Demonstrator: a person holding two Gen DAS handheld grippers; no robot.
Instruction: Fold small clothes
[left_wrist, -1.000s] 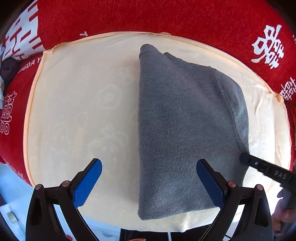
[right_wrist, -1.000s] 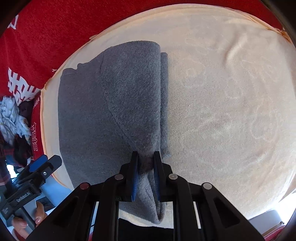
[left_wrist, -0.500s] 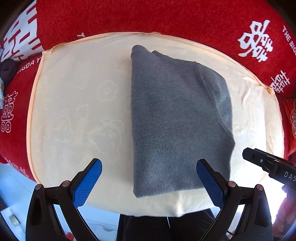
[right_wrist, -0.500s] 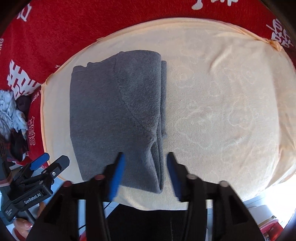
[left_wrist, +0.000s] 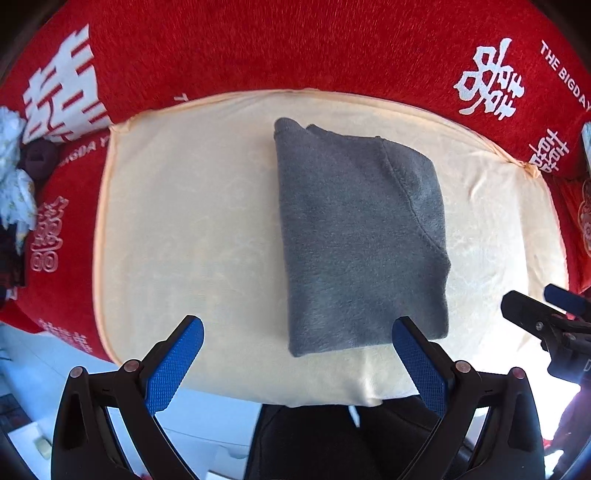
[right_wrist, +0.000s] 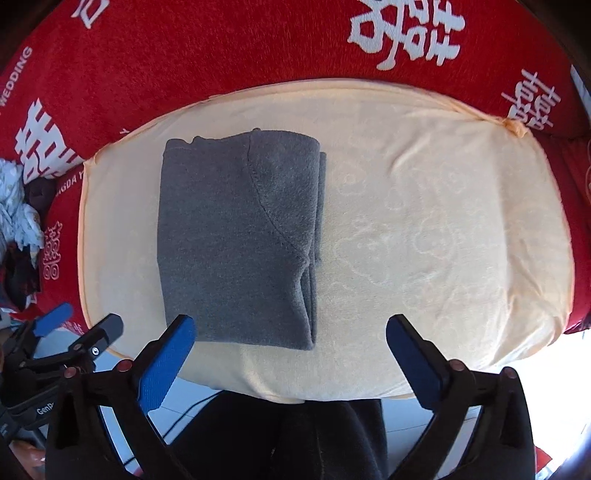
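So the grey garment (left_wrist: 360, 236) is folded into a neat rectangle, lying flat on the cream cushion (left_wrist: 184, 236), with a red cover (left_wrist: 295, 48) behind it. Left gripper (left_wrist: 297, 363) and right gripper (right_wrist: 290, 363) both hang near the cushion's front edge, jaws wide open, holding nothing.

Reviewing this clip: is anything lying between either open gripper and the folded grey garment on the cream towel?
Nothing visible does. The grey garment lies folded on the cream towel, with only bare towel between it and the left gripper. The right gripper likewise faces it with open jaws and nothing in between.
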